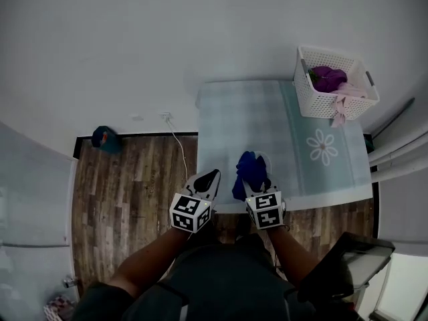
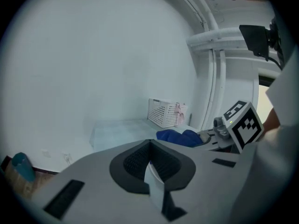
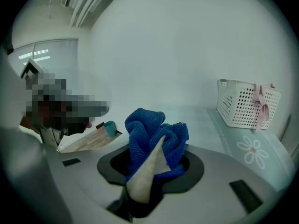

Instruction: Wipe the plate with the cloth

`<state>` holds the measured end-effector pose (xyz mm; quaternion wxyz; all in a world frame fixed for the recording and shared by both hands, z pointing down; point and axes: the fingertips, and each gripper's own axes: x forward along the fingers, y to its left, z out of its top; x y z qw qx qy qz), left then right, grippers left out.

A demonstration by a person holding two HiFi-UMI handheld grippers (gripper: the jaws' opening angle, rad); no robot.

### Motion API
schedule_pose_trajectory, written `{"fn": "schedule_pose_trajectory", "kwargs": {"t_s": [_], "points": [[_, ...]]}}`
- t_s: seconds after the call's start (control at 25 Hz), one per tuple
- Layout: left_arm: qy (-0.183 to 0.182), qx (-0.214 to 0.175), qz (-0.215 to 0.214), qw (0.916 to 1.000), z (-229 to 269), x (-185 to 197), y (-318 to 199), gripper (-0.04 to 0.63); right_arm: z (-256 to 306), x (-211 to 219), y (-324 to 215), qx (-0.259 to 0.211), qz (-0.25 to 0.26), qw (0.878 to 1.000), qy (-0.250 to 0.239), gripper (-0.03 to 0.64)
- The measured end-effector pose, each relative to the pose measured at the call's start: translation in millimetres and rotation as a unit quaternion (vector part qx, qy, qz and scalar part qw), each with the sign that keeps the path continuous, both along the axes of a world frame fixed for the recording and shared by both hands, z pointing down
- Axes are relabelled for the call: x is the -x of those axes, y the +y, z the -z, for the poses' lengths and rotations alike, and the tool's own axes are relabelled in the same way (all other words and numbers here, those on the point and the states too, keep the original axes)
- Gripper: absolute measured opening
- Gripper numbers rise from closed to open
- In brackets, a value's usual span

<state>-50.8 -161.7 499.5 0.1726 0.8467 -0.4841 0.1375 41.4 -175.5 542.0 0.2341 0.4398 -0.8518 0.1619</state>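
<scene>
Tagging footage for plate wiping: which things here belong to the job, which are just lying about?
Job: blue cloth, in the right hand-held gripper; no plate in view.
Lying about: white basket, purple clothing, flowered tablecloth, white cable.

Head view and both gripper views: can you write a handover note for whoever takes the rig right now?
Left gripper: jaws together, nothing between them, held by the near left corner of the table.
Right gripper: shut on the bunched blue cloth, just beside the left one.
Plate: not visible in any view. The table shows only a white basket of clothes at its far right corner.
Done: the cloth is in the grip.
Left: find the plate, then wipe it.
</scene>
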Motion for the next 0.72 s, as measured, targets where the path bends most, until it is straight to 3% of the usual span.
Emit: {"fn": "schedule_pose_trajectory", "kwargs": {"t_s": [0.28,0.72], "points": [[-0.002,0.036,-0.033,0.9988,-27.8,1.4,-4.3,0.009,-44.7,20.6,-3.8,0.041,0.022,0.998,0.051,0.153],[0.012,0.048,-0.069,0.9964,-41.9,-8.2,-8.1,0.009,-56.7,-59.1,21.8,0.07,-0.085,0.992,0.069,0.153]]}}
